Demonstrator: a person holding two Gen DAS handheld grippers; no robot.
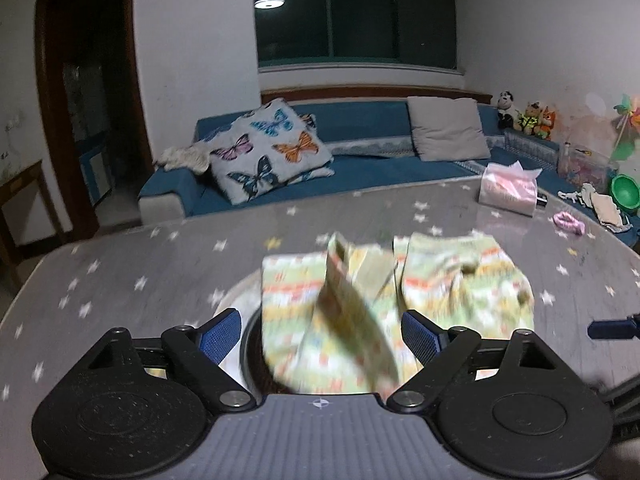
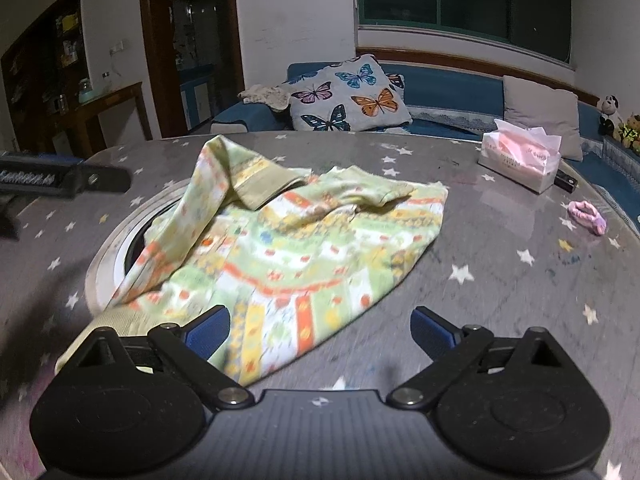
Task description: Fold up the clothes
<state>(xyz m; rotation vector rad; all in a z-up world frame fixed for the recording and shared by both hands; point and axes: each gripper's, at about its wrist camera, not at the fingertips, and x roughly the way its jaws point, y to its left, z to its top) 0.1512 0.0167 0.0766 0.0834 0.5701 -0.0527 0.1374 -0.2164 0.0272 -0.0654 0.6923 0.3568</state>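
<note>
A small green, yellow and orange patterned garment [image 2: 288,240] lies crumpled on the grey star-patterned table [image 2: 500,280], partly over a round hole in the tabletop [image 2: 132,240]. In the left wrist view the garment [image 1: 360,300] lies between and beyond the fingers, with a sleeve sticking up. My left gripper [image 1: 322,338] is open, close over the garment's near edge. My right gripper [image 2: 320,328] is open, with the garment's near corner between its fingers. The left gripper also shows at the left edge of the right wrist view [image 2: 60,180].
A pink tissue box [image 2: 520,158] and a pink hair tie [image 2: 586,216] lie on the table's far right. A blue sofa [image 1: 360,160] with a butterfly cushion [image 1: 268,148] stands behind the table. The right gripper's fingertip [image 1: 612,327] shows at the right edge of the left wrist view.
</note>
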